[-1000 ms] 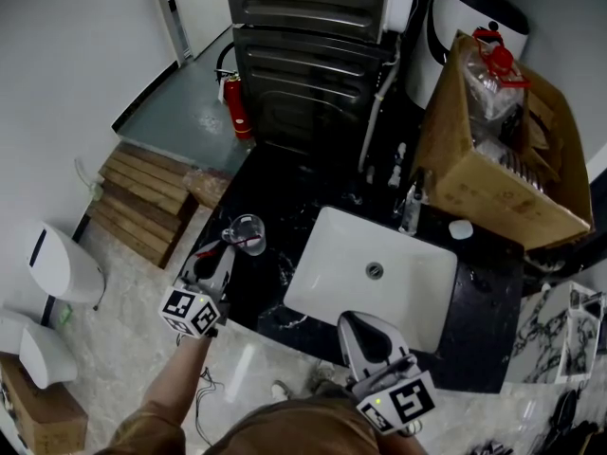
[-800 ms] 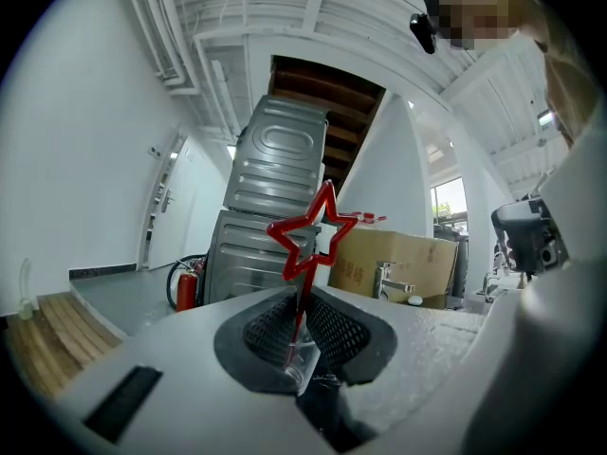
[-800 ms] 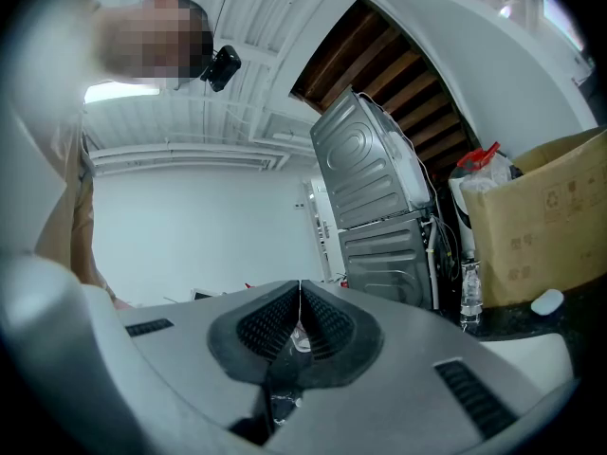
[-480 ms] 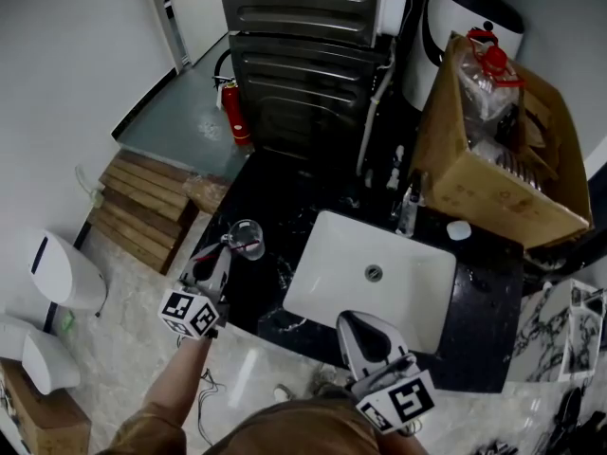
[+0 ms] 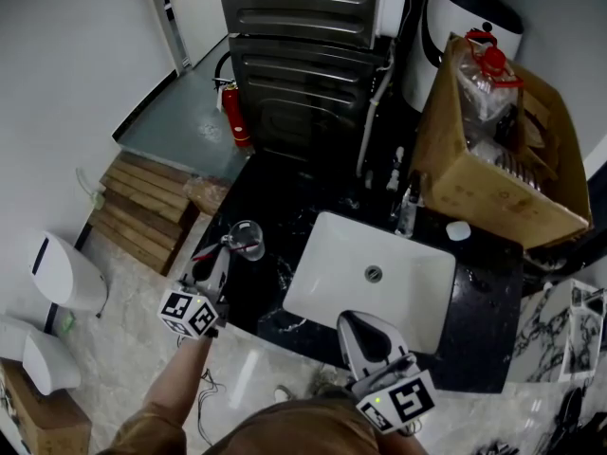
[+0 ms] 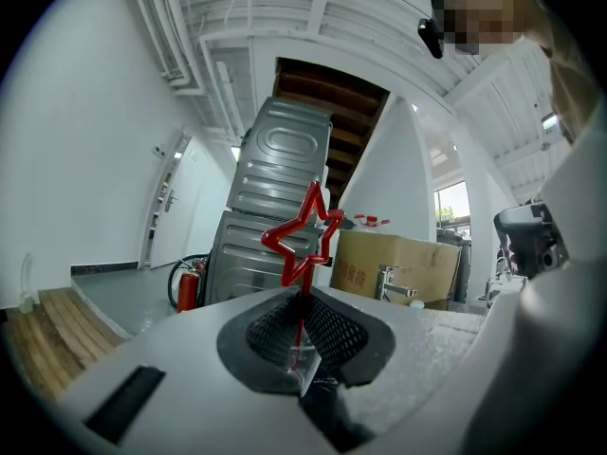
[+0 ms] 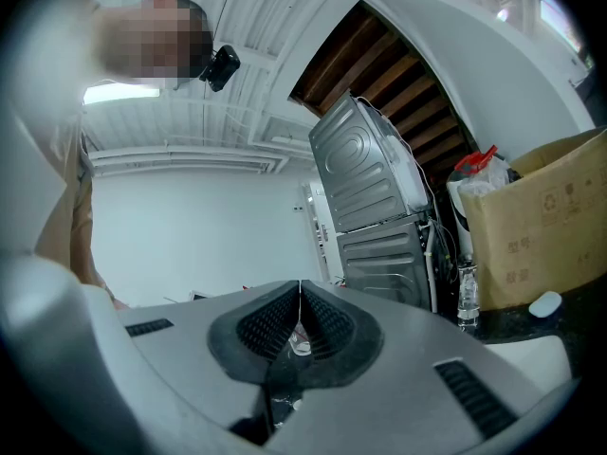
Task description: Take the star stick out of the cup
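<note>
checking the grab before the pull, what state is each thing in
star stick, pinched at the shaft, star end past the tips
left tongs, closing on the stick
cup, upright on the counter
right tongs, shut, empty
cardboard box, open at top

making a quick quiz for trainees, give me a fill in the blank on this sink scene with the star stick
The star stick is coloured ___.
In the head view the clear cup stands on the black counter to the ___ of the white sink.
The stick's stem passes between the jaws of the ___ hand-held gripper.
Missing words: red; left; left.
Those jaws are closing, with the stick between them.
</note>
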The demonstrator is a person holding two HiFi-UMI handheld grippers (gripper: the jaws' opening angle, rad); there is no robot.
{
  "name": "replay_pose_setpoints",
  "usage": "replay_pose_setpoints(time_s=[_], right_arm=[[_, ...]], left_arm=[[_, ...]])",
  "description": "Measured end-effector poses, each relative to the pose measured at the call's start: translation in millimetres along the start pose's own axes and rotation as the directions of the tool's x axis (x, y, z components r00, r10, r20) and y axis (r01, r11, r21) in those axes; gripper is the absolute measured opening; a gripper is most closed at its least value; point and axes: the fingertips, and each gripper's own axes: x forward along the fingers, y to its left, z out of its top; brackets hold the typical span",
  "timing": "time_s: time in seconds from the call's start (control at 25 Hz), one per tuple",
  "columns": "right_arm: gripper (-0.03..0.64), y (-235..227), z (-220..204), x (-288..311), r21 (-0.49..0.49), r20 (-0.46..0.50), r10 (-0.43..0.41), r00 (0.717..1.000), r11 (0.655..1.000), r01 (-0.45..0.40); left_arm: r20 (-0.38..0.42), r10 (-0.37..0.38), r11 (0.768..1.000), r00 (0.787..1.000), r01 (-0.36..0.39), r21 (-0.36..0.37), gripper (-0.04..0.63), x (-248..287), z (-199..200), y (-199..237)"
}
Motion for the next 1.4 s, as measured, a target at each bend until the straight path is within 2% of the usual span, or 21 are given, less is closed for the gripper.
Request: replay_pose_setpoints(time_s=[0.68,1.4], right_arm=[[0.003,-2.9,2.1,-8.7,-0.003,0.013,0.007,1.000,1.000,-0.007],[0.002,9.3,8.7,-7.5,-0.016,0.036,0.048,0.998,0.999,-0.048]], left_arm=[[0.030,0.022,1.000,0.999,-0.022,0.005,0.012,-6.8,12.1,-2.6],[0.067,0.022,0.999,0.997,-0.025,0.045,0.012,-27.6,40.3,-12.5]])
